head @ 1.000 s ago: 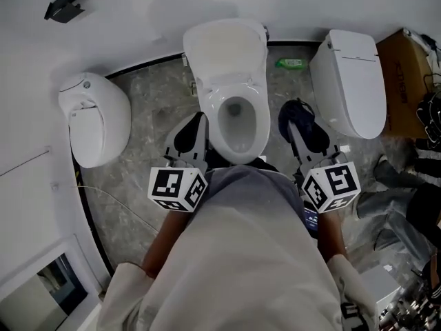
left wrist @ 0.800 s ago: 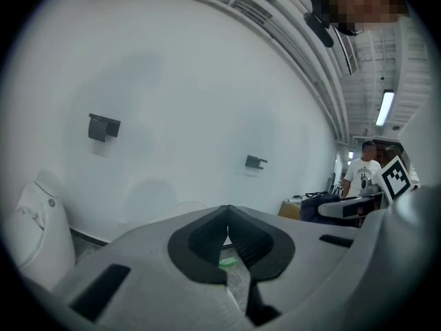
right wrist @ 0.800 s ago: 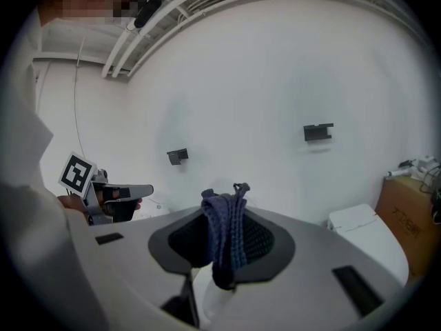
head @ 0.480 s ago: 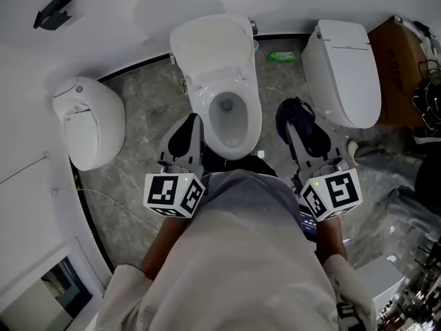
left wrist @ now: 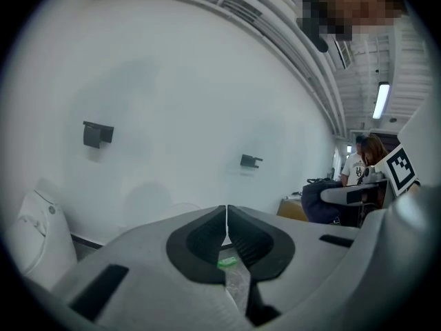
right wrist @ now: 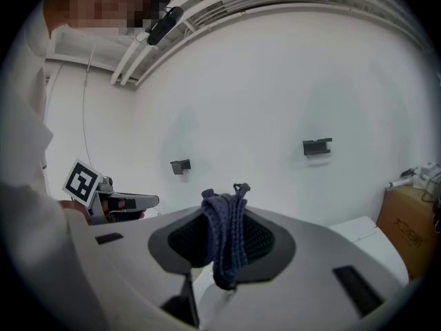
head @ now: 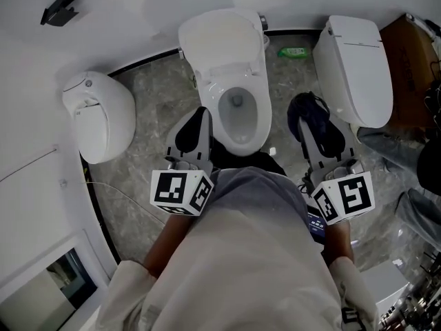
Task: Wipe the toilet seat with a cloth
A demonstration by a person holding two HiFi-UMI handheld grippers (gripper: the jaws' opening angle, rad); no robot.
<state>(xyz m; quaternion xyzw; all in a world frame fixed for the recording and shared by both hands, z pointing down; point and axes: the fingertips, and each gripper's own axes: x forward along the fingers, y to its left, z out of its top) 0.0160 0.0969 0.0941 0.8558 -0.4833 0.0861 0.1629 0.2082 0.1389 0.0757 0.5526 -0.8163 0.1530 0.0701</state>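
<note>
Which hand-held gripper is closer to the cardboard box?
Right. The right hand-held gripper is beside the open toilet, toward the cardboard box; the left hand-held gripper is on the toilet's other side.

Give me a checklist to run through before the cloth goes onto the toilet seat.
1. The cloth is clamped in the right gripper: ok.
2. The left gripper is shut with nothing in it: ok.
3. The lid is raised and the seat is exposed: ok.
4. The cloth is on the seat: not ok, it hangs to the right of the bowl.
5. The cloth is clean or damp: cannot tell.
</note>
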